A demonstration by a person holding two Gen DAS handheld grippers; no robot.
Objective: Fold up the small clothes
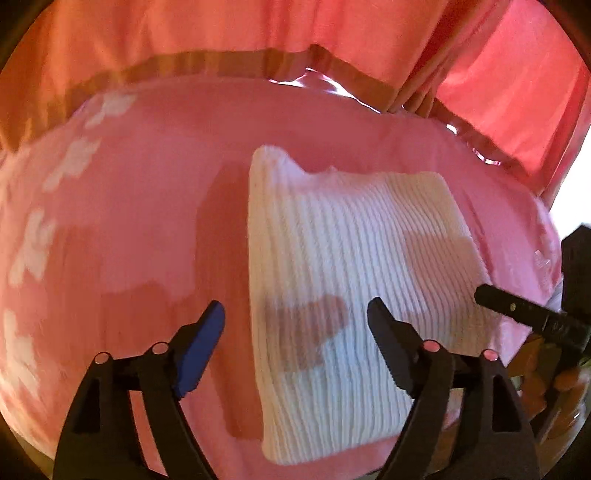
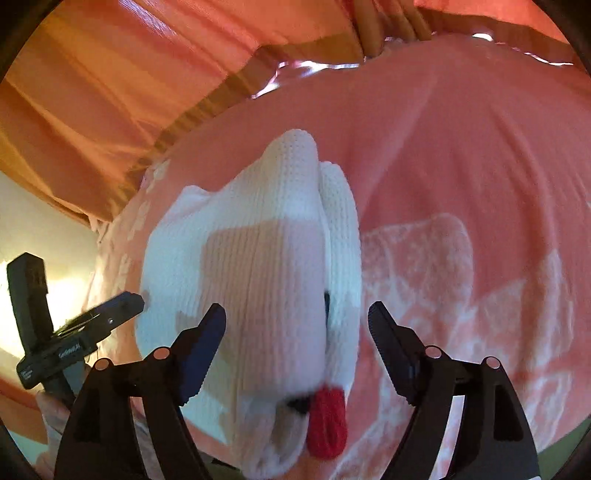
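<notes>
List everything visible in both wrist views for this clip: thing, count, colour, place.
knit garment: one, white ribbed, folded, lying on the cover in front of both grippers
red patch: one, red, on the garment's near end, with a black mark beside it
cover: one, pink with white pattern, under the garment
curtain: orange-red with a brown band, behind the cover
left gripper: black, jaws open, empty
right gripper: black, jaws open, over the garment
</notes>
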